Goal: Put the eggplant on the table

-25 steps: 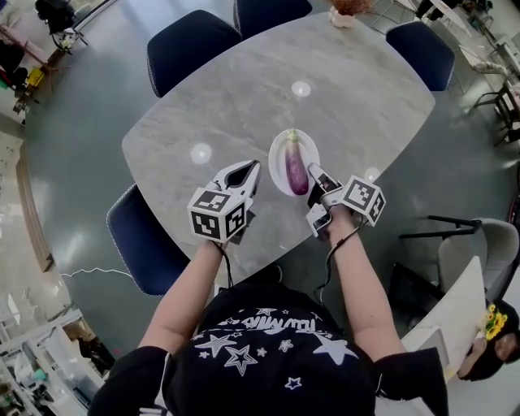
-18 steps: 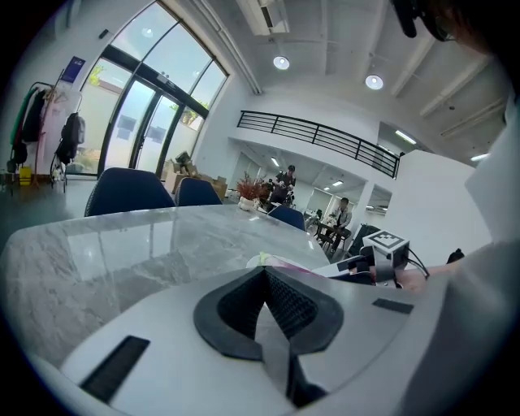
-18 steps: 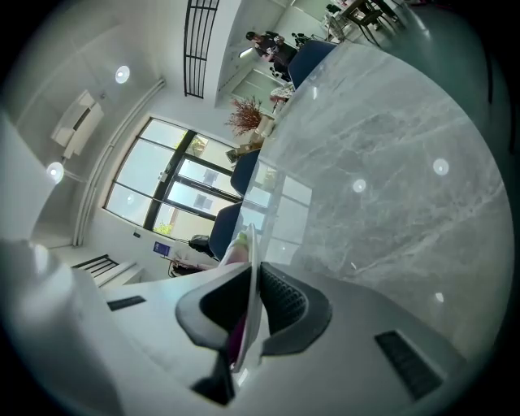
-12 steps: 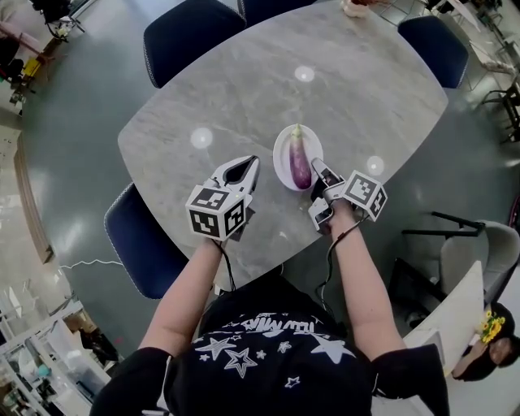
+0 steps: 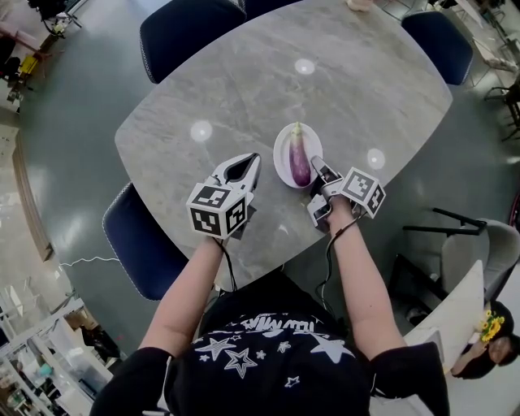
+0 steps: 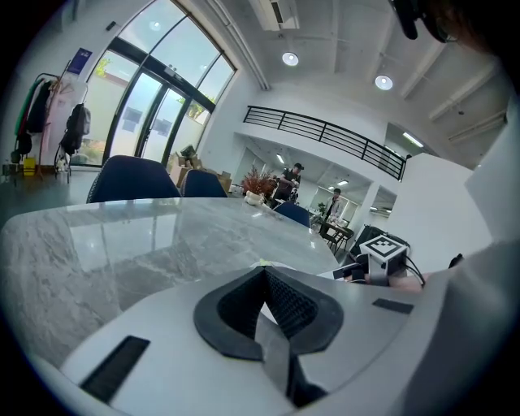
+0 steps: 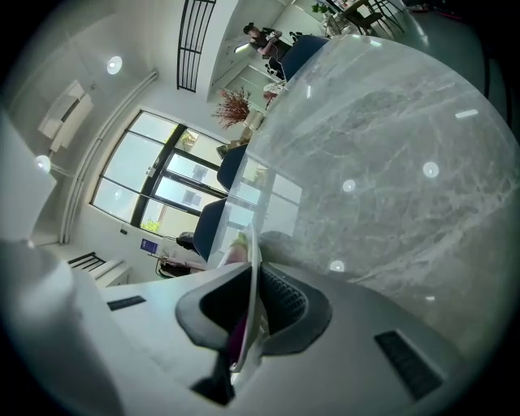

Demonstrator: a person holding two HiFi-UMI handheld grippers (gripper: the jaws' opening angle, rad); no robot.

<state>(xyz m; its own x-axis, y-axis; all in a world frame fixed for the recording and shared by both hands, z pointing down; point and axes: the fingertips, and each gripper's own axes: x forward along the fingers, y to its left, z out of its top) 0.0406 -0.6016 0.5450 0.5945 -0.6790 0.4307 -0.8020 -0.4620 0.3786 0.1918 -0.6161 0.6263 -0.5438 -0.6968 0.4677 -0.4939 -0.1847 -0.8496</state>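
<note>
A purple eggplant [image 5: 299, 158] with a green stem lies on a small white plate [image 5: 282, 158] on the grey marble table [image 5: 366, 89]. My right gripper [image 5: 317, 168] is at the plate's near right rim. In the right gripper view, the thin white plate rim [image 7: 253, 244] runs between the closed jaws, with the eggplant [image 7: 232, 253] just to its left. My left gripper [image 5: 252, 160] hovers left of the plate, apart from it, its jaws shut with nothing between them [image 6: 264, 272].
Dark blue chairs stand around the table: one at the far left [image 5: 183, 24], one at the near left [image 5: 138, 244], one at the far right [image 5: 439, 36]. The table's near edge [image 5: 268, 260] runs just under my hands.
The head view has shifted slightly. Both grippers keep nearly the same places, with the right one staying at the plate's rim.
</note>
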